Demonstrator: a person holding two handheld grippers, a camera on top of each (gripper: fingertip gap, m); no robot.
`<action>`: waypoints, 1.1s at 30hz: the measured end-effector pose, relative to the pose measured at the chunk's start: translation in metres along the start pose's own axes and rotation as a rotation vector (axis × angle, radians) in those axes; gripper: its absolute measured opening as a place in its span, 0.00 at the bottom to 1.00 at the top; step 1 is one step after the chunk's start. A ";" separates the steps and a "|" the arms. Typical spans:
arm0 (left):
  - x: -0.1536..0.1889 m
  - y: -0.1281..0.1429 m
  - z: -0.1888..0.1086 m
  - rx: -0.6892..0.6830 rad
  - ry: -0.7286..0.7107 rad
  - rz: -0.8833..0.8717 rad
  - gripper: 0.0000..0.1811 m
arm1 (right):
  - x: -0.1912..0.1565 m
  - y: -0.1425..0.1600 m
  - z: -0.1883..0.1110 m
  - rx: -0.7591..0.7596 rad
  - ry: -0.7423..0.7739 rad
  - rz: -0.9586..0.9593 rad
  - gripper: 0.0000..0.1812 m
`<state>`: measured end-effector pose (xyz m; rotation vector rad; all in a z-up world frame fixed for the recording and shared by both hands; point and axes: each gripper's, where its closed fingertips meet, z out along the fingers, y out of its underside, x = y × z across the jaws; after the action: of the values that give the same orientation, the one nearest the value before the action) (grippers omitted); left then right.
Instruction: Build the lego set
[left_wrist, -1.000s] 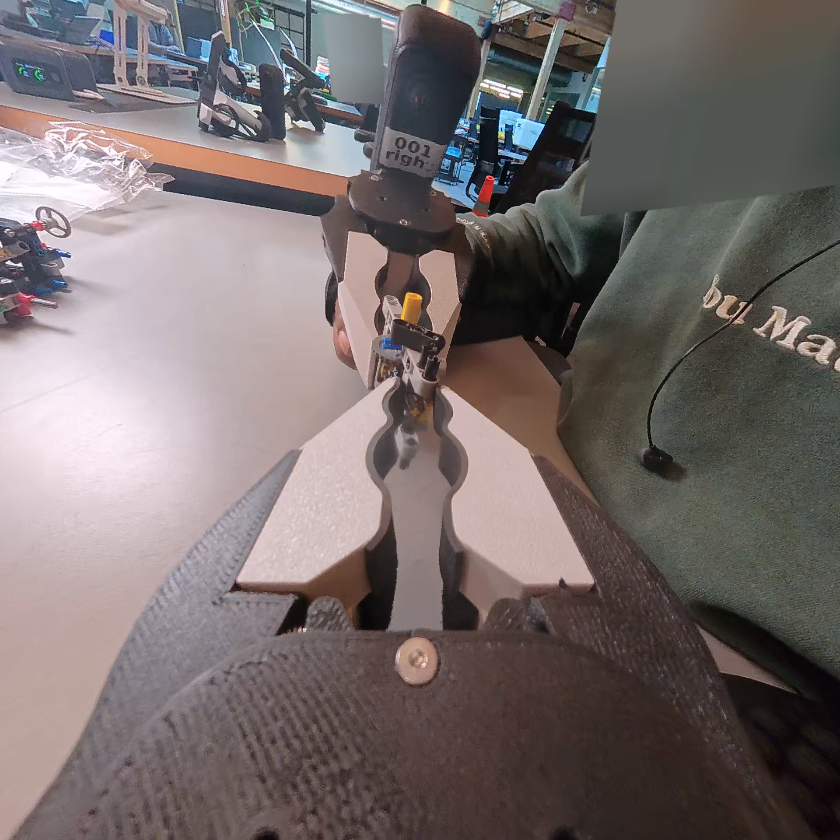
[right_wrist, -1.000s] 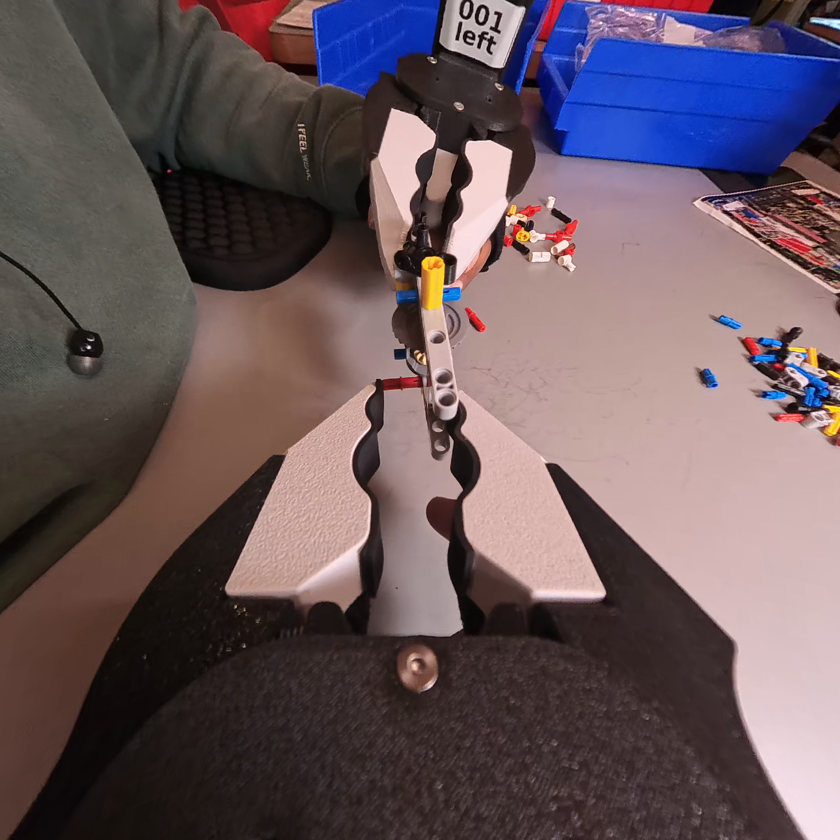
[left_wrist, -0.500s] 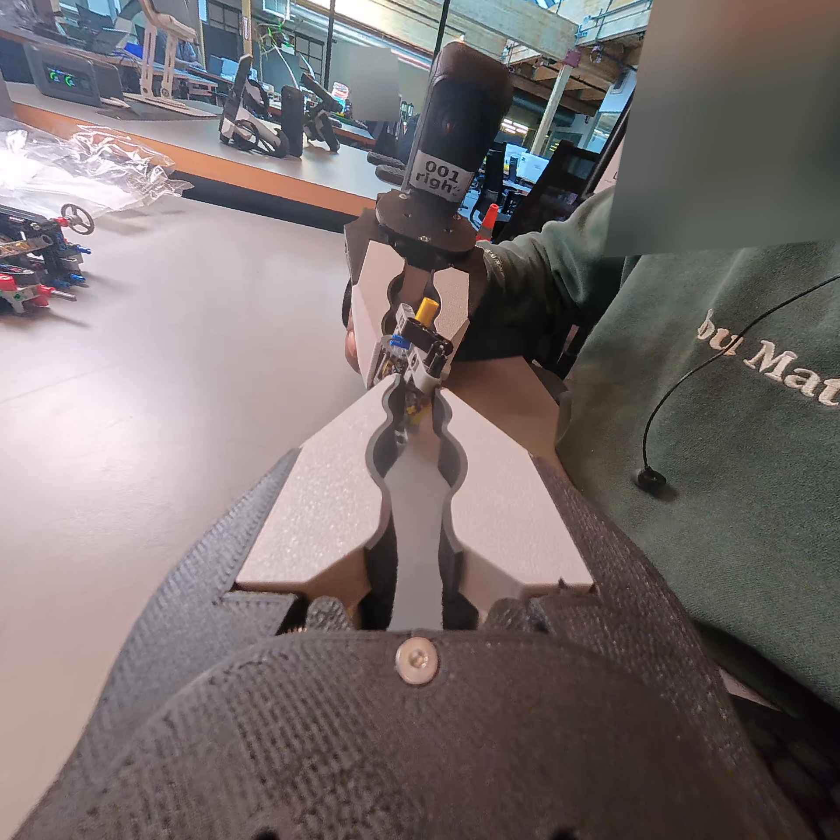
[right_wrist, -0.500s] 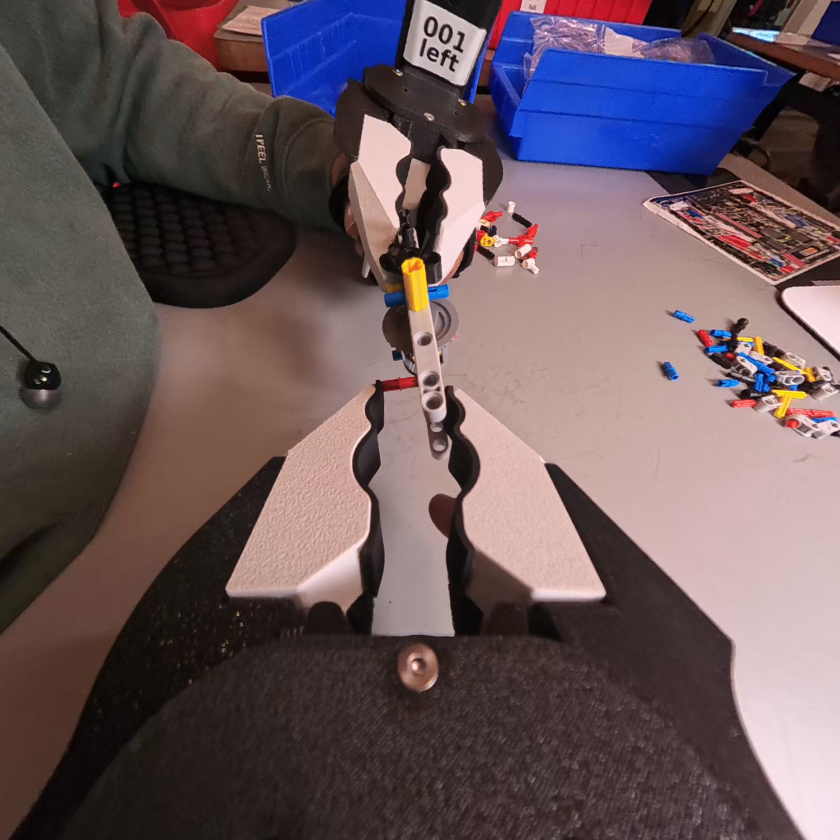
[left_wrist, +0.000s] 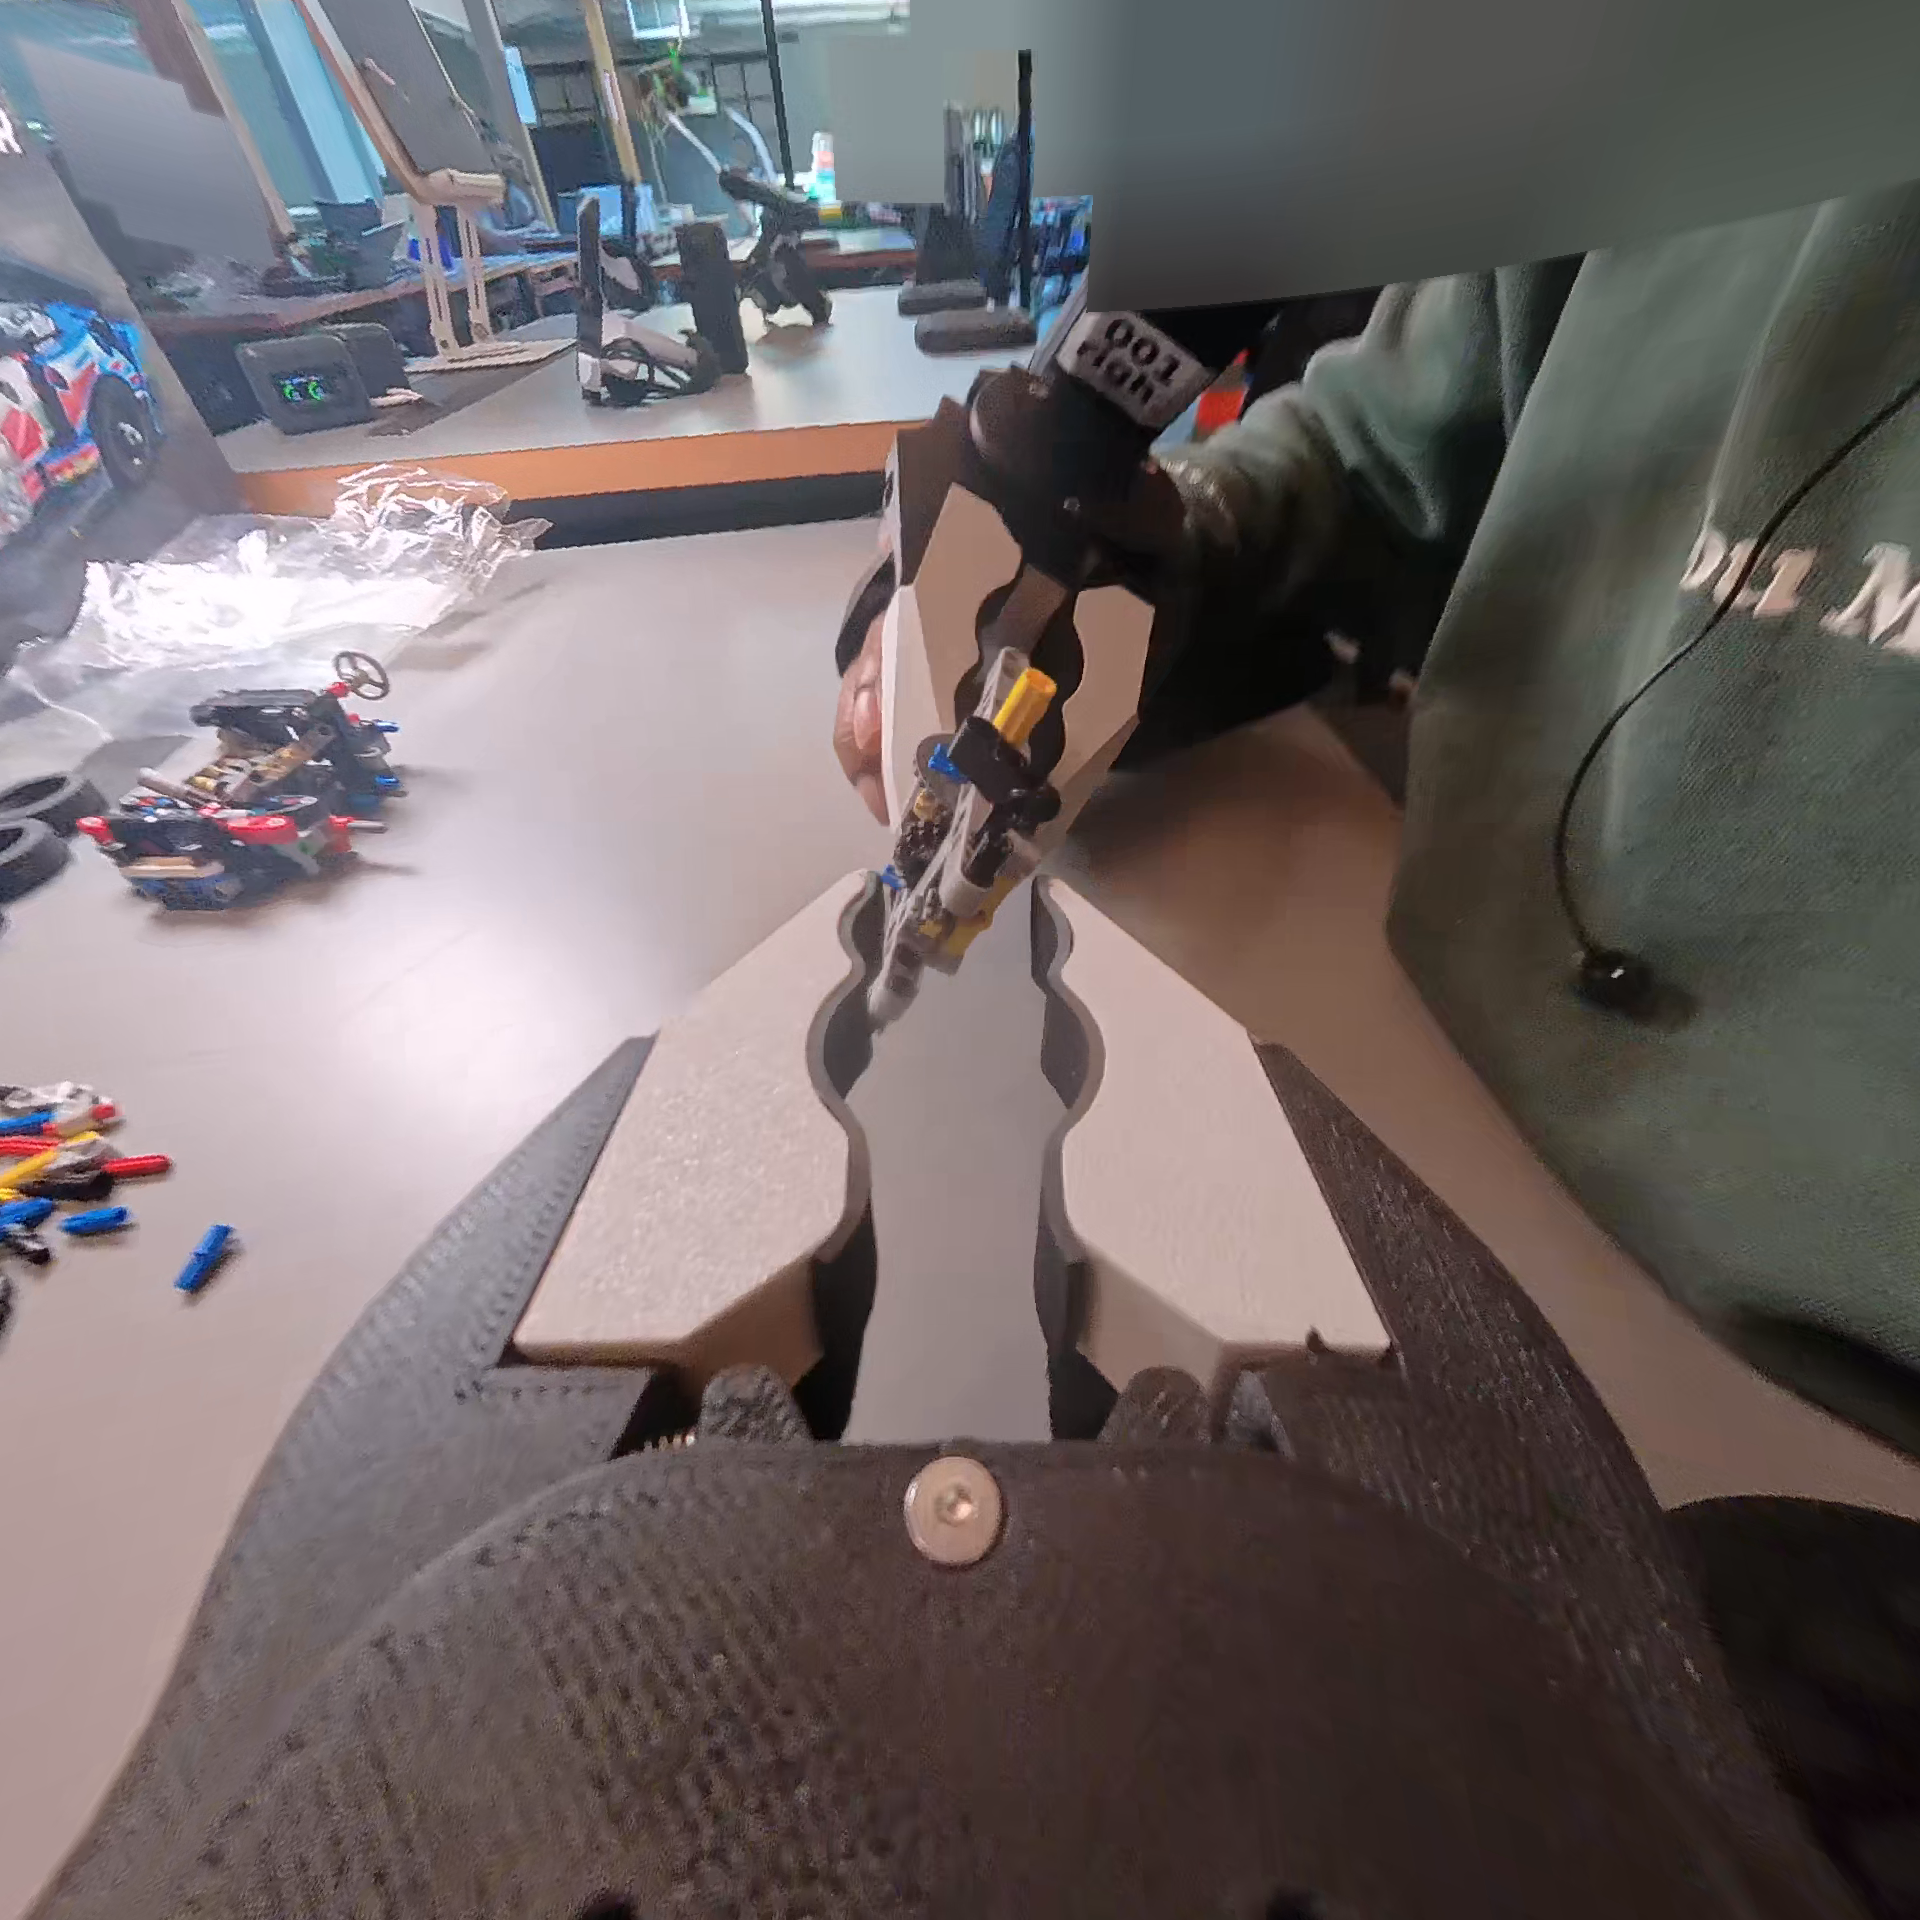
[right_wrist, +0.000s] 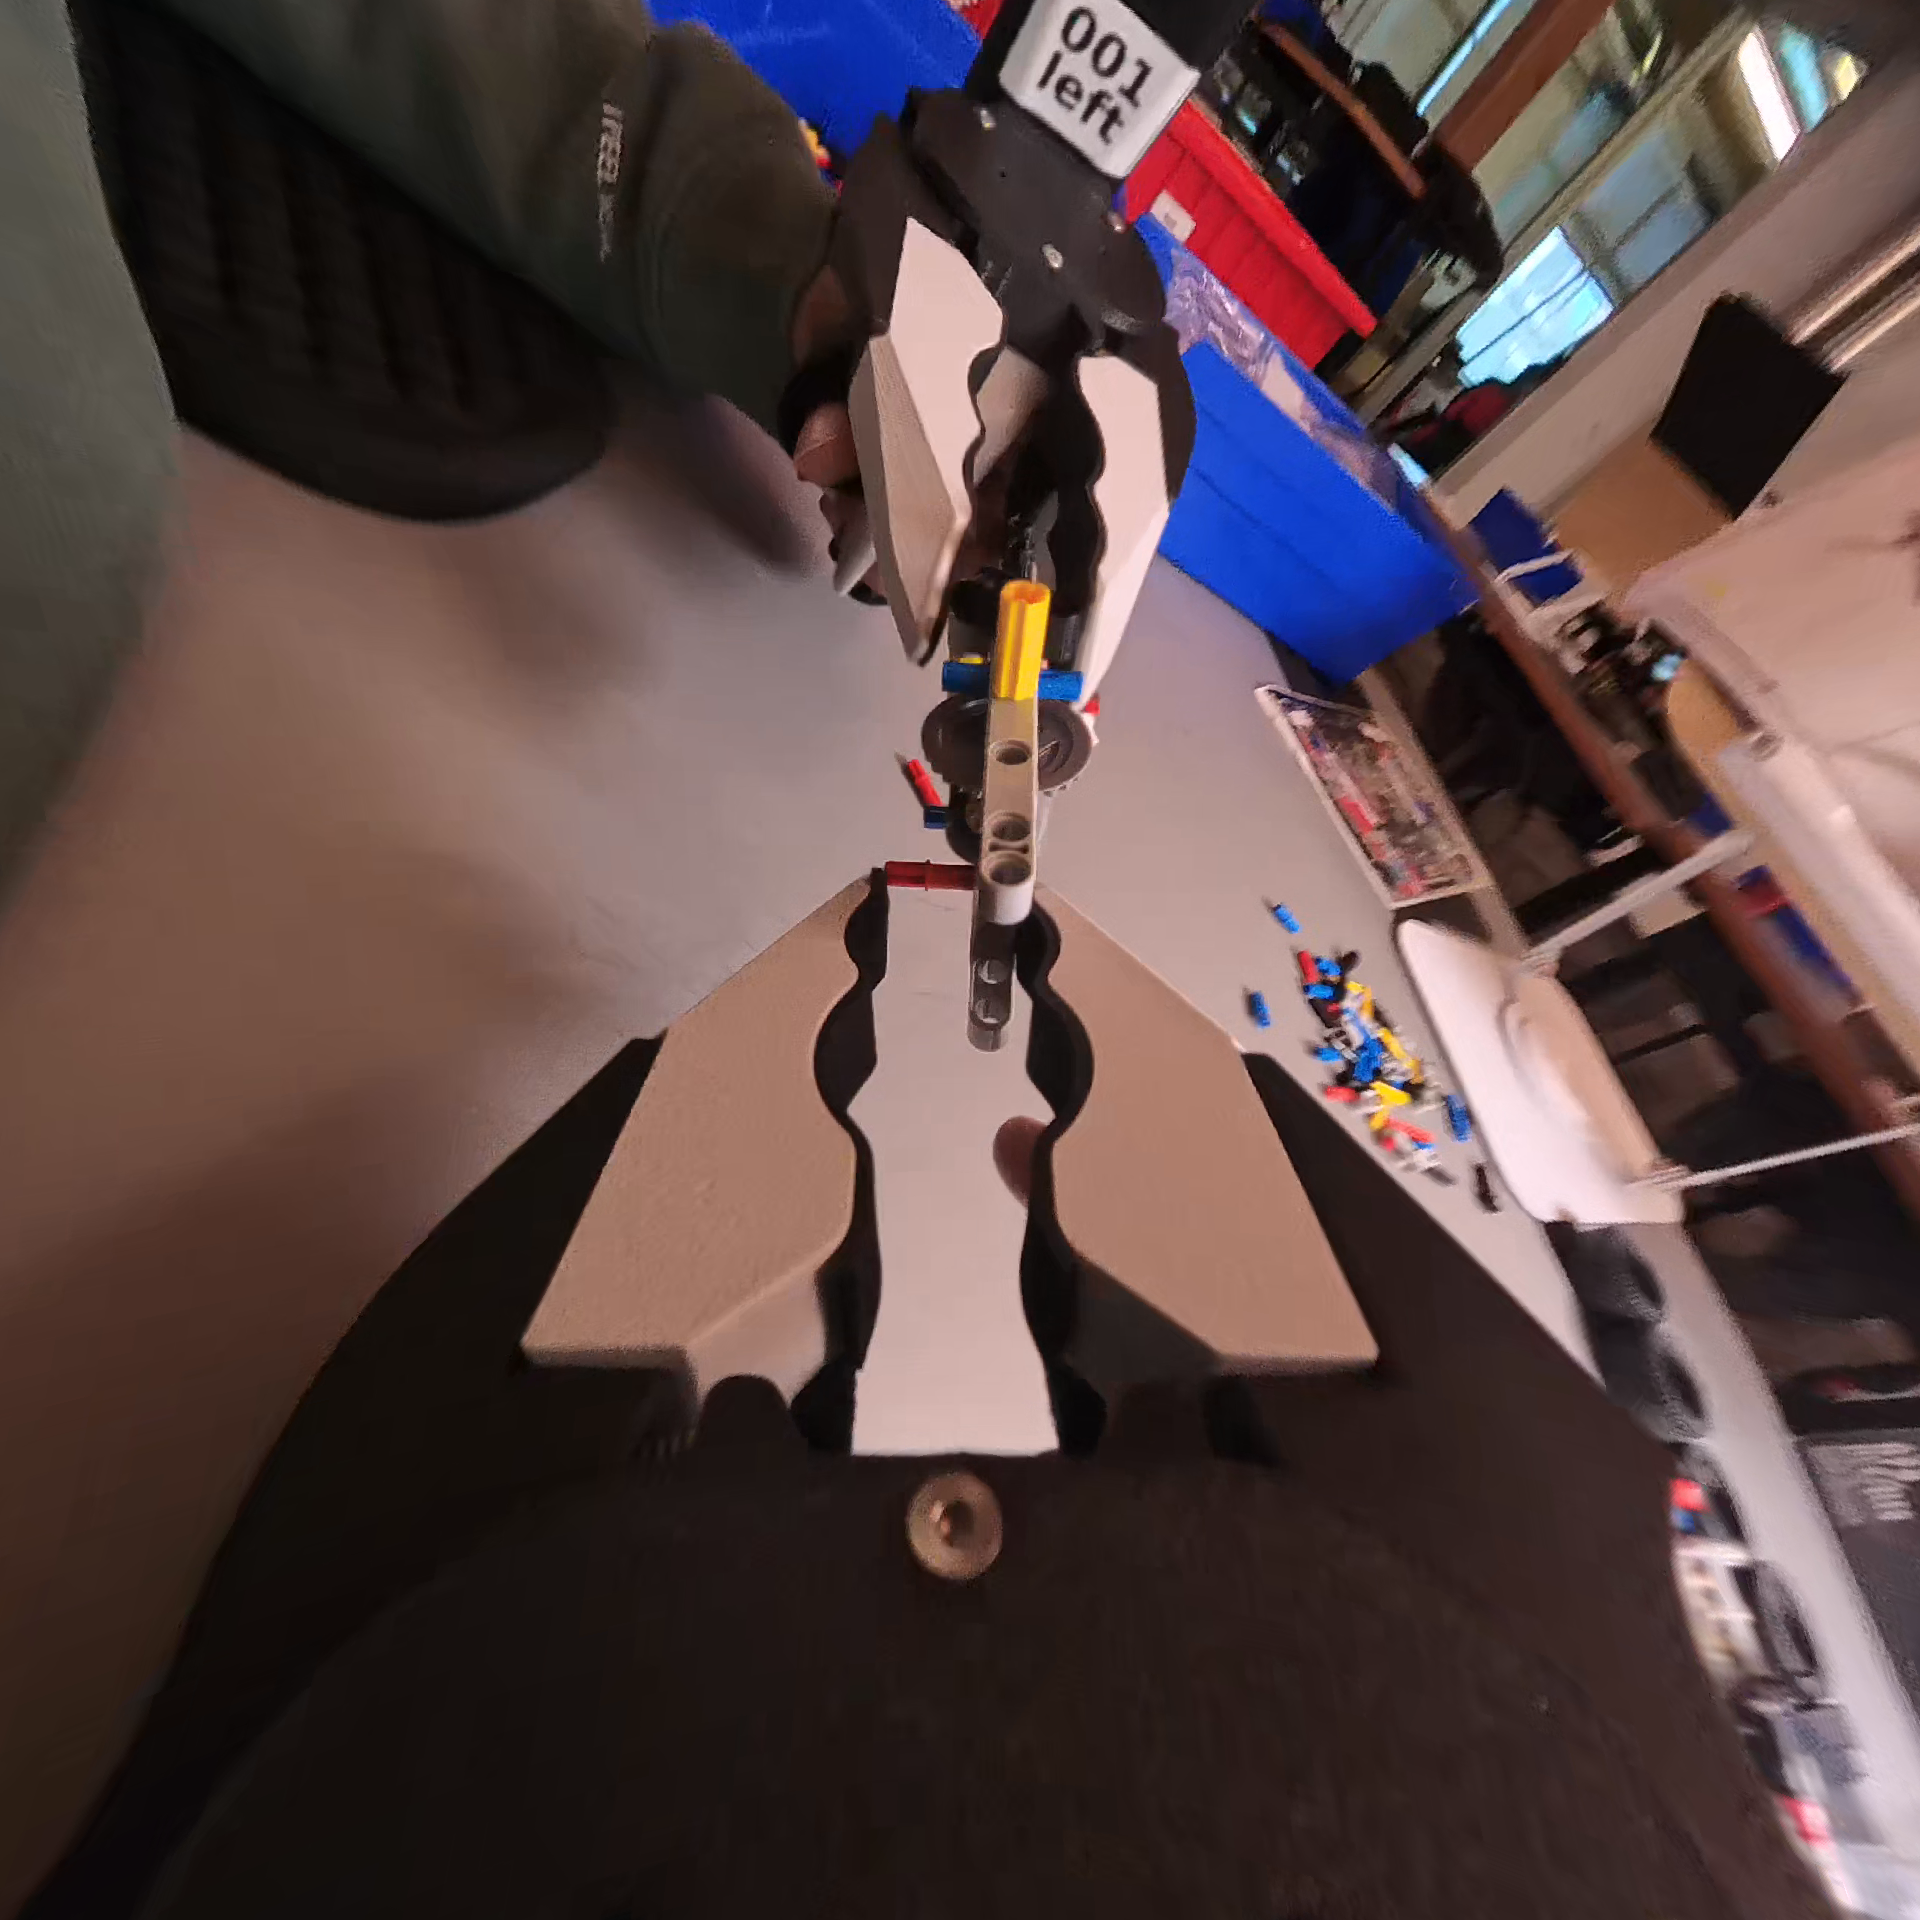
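A small lego assembly (left_wrist: 961, 831) hangs in the air between both grippers. It has a grey holed beam, a yellow piece, a blue pin, a dark gear and a red axle (right_wrist: 920, 875). In the right wrist view the assembly (right_wrist: 1008, 748) has its beam end against one finger, and my right gripper (right_wrist: 956, 894) is shut on it. My left gripper (left_wrist: 951, 888) stands open around the assembly's other end, with the beam tip near one finger. The right gripper (left_wrist: 987, 810) also shows in the left wrist view, and the left gripper (right_wrist: 1008, 649) in the right wrist view.
A partly built car chassis (left_wrist: 249, 800), tyres (left_wrist: 42, 821), loose pieces (left_wrist: 62, 1164) and a plastic bag (left_wrist: 260, 582) lie to the left. Blue bins (right_wrist: 1278, 499), a booklet (right_wrist: 1371, 800), more pieces (right_wrist: 1361, 1060) and a white tray (right_wrist: 1527, 1091) lie to the right. The person's green sweater is close by. The left gripper's tips are roughly 4 centimetres from the right gripper's.
My left gripper's jaws have widened around the assembly. Both grippers have tilted, and the assembly has turned relative to the left gripper. It stays fixed in the right gripper.
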<state>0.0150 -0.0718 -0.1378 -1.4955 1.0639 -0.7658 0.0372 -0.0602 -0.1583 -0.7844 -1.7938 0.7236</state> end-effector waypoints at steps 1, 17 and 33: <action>0.000 0.002 0.003 -0.027 -0.026 0.052 0.14 | -0.001 0.000 0.000 0.000 0.019 -0.050 0.13; 0.000 -0.005 0.009 -0.057 -0.166 0.361 0.09 | 0.012 -0.013 -0.007 0.066 0.175 -0.227 0.18; 0.009 -0.008 0.011 -0.038 -0.098 0.282 0.08 | 0.008 -0.014 -0.006 0.065 0.097 -0.055 0.03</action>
<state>0.0299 -0.0758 -0.1323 -1.3621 1.1889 -0.4727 0.0384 -0.0612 -0.1412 -0.7121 -1.6896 0.6930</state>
